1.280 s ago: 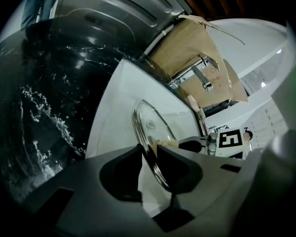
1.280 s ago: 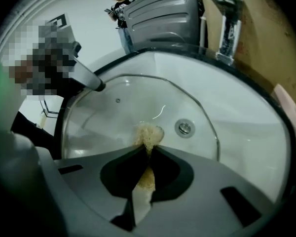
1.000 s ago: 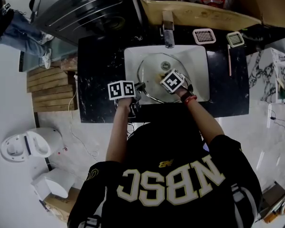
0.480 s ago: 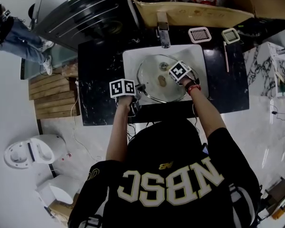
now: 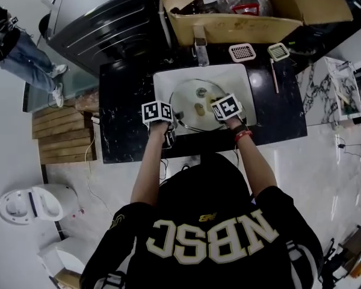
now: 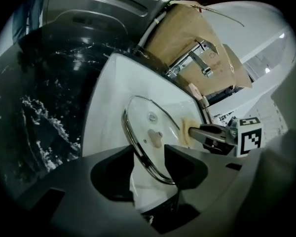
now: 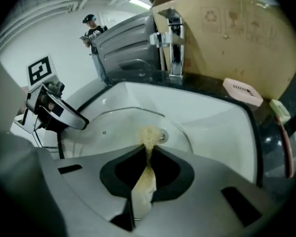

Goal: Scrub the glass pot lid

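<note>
Our left gripper point(image 6: 148, 158) has just been opening its jaws. The near rim of the glass pot lid point(image 6: 147, 125) runs through the gap between them with neither pad pressing it — we judge this a loosened hold, perhaps to take a fresh bite on the rim. The lid sits in the white sink point(image 6: 101, 107) right ahead of those jaws, so the basin can bear it while the grip is slack. Off to that gripper's right, our right gripper point(image 7: 147, 154) is clamped on a thin yellow sponge point(image 7: 143, 184). Its frayed tip pokes out ahead toward the middle of the glass — whether it touches we cannot tell. Pinched edge-on, the pad should work like a brush. Beyond both stand the faucet point(image 7: 171, 43) and a cardboard box point(image 7: 227, 38).
</note>
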Demonstrator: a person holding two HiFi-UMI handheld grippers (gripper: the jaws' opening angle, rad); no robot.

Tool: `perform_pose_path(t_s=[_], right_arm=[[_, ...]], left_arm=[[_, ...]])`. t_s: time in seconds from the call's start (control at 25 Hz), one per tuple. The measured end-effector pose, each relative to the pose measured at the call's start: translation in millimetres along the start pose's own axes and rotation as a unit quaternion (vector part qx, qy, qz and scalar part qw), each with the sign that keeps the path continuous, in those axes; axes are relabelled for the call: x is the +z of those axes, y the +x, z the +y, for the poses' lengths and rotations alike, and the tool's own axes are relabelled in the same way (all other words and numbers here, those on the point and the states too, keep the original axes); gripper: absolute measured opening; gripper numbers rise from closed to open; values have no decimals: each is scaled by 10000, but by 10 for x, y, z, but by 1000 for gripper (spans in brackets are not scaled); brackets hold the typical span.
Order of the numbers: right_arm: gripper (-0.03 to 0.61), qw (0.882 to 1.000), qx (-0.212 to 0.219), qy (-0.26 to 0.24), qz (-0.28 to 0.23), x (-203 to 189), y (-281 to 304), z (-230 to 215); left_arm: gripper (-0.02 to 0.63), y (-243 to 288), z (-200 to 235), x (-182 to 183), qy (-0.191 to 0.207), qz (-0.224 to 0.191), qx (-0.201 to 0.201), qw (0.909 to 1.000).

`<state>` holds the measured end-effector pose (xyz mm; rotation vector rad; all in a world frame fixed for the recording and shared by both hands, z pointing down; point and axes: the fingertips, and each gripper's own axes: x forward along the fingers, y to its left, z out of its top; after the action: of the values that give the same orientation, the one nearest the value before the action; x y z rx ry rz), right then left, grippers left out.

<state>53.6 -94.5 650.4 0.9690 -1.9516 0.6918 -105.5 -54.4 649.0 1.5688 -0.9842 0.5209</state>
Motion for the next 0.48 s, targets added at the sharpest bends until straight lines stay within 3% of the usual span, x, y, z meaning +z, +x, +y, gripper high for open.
perform_pose_path(t_s=[0.2, 0.32, 0.48], right_arm=[[36, 9971, -107, 391, -643, 54, -376, 208], [38, 9890, -238, 711, -1272, 228, -651, 289], [40, 9724, -417, 904, -2110, 466, -1039, 452]], left_arm=[[206, -214, -20, 14, 25, -358, -166, 9992], [206, -425, -145, 90, 234, -746, -416, 9961], [202, -868, -402, 277, 870, -1622, -637, 9808]])
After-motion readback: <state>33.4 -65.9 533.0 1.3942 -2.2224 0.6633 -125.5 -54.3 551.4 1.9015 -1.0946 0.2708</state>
